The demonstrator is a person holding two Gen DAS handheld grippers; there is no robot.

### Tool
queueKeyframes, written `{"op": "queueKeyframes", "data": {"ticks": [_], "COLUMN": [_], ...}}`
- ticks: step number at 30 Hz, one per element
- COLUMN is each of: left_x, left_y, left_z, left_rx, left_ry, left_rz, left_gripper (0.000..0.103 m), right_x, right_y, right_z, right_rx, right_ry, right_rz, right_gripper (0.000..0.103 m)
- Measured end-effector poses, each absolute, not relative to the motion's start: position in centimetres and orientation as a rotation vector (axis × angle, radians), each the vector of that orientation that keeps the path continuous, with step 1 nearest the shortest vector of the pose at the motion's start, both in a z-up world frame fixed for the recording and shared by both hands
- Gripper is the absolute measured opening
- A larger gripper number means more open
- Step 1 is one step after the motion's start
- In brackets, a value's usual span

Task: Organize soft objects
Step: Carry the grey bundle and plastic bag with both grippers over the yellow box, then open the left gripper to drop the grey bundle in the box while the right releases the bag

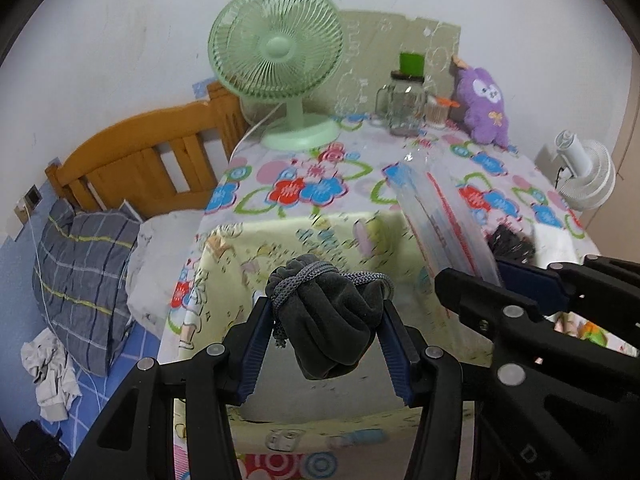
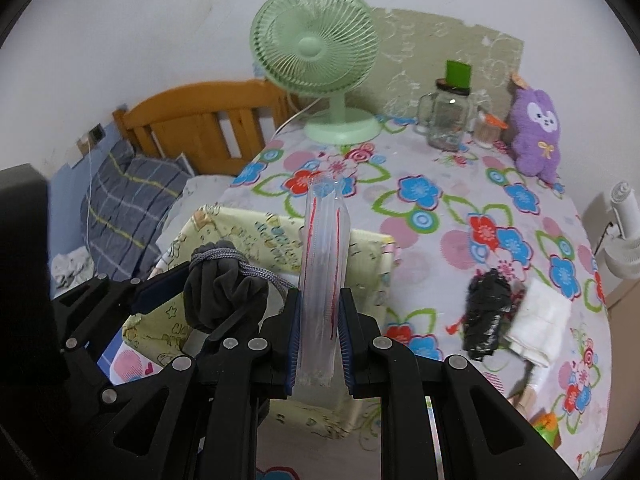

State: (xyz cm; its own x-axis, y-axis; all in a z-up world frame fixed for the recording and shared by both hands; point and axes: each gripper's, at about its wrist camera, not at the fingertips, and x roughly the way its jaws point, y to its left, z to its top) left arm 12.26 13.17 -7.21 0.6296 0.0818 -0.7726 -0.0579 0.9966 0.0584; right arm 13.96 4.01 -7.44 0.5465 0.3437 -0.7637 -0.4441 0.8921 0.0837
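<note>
- Left wrist view: the left gripper (image 1: 326,320) has its jaws closed partway on a dark grey drawstring pouch (image 1: 326,320). The pouch is squeezed between the two blue pads, held up above the yellow-green fabric bin (image 1: 280,248).
- The pouch looks soft, light and squashy. It bends where the jaws pinch it. The grey cord (image 1: 304,276) wraps the top and could snag, so the fat middle is the best place to hold.
- The right gripper (image 1: 496,280) is just beside it, holding a clear plastic bag (image 1: 436,220) that sticks up and away.
- The bin sits at the near edge of the desk (image 1: 400,160), which has a flowery cloth. The bed (image 1: 92,216) is off to the left, lower down.
- Right wrist view: the right gripper (image 2: 319,328) has its jaws nearly closed on the clear plastic bag (image 2: 324,248) with red lines. The bag stands upright, thin and floppy-looking. It is probably slippery, so I think it needs a firm pinch low down.
- The left gripper (image 2: 224,296) with the pouch (image 2: 224,296) is close on the left. The two grippers could bump.
- There is open room on the desk (image 2: 460,200) ahead. To the right lie a black crumpled bag (image 2: 486,312) and a white folded cloth (image 2: 536,320), touching. A green fan (image 2: 316,48), glass jar (image 2: 448,120) and purple plush toy (image 2: 536,132) stand far back.
</note>
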Motion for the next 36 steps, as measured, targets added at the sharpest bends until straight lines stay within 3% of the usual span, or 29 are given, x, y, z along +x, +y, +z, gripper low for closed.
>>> {"op": "queueKeyframes", "data": {"ticks": [12,14,19,24,36], "left_x": [13.2,13.2,13.7,14.1,14.0], "left_y": [14.9,14.7,14.1,13.7,12.4], "left_z": [-10.7,-10.8,-11.3,-11.5,-11.2], "left_rx": [0.02,0.049,0.082,0.091,0.086], "left_ry": [1.0,0.992,0.999,0.996,0.994], "left_rz": [0.081,0.089,0.069,0.047,0.001], "left_gripper": [0.057,0.06,0.079,0.087,0.09], "right_x": [15.2,15.3,15.9,16.2,16.0], "right_y": [6.3,6.3,5.9,5.4,3.9], "right_z": [-10.7,-11.0,-12.0,-12.1,-11.6], "right_rx": [-0.152,-0.152,-0.171,-0.188,-0.199], "right_ry": [0.969,0.977,1.001,0.997,1.002], "right_rz": [0.491,0.488,0.443,0.416,0.391], "right_gripper": [0.02,0.02,0.02,0.02,0.021]}}
